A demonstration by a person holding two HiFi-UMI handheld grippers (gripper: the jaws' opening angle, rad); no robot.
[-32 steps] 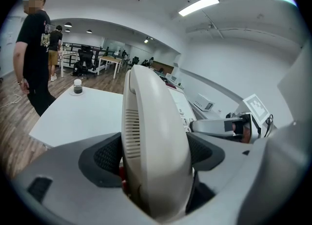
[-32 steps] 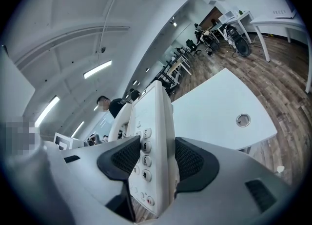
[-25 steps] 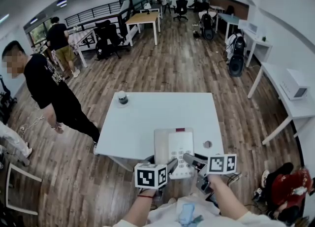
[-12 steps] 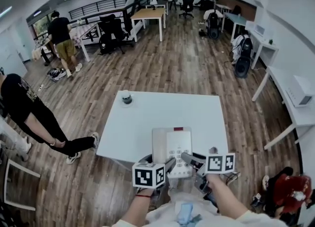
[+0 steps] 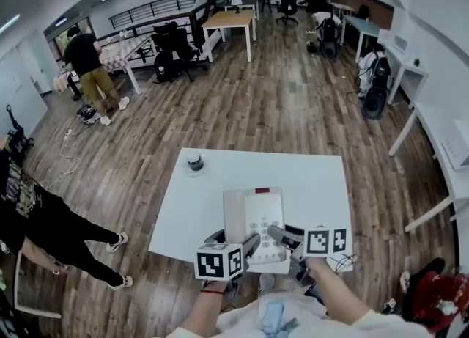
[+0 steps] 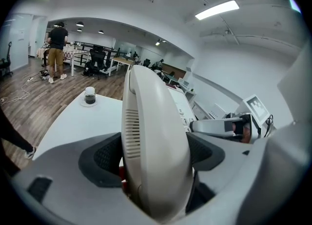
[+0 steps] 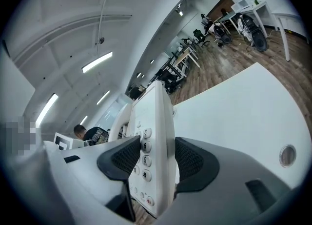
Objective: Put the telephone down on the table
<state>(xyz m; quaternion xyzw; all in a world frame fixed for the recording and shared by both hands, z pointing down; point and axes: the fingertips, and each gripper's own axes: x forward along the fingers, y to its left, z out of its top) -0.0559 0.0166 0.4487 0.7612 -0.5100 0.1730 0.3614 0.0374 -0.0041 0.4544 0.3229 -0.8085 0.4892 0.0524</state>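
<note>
Two claws grip one pale telephone (image 5: 255,215) from opposite sides at the lower centre of the head view, above the near edge of the white worktop (image 5: 212,190). Whether the base touches the worktop cannot be told. The left claw (image 5: 253,244) is clenched on the left side of the telephone, where the handset (image 6: 148,136) lies in its cradle; in the left gripper view the ribbed dark pads press against both flanks of the handset's rounded end, which fills the middle of the frame. The right claw (image 7: 155,158) is clamped on the keypad side of the base, one pad (image 7: 126,156) over the number keys and the other against the underside, with the telephone standing edge-on and tilted in the right gripper view. Toward the far left corner of the worktop, well apart from the telephone, stands a small dark jar (image 5: 195,161) on a round coaster. A round hole (image 7: 287,154) in the worktop shows at the right edge of the right gripper view. Around the worktop spreads a wooden floor (image 5: 278,109). A person in a black top (image 5: 82,61) stands at the upper left of the head view, another person (image 5: 37,230) walks at the left edge, and a wooden table (image 5: 231,21) sits near the top centre
</note>
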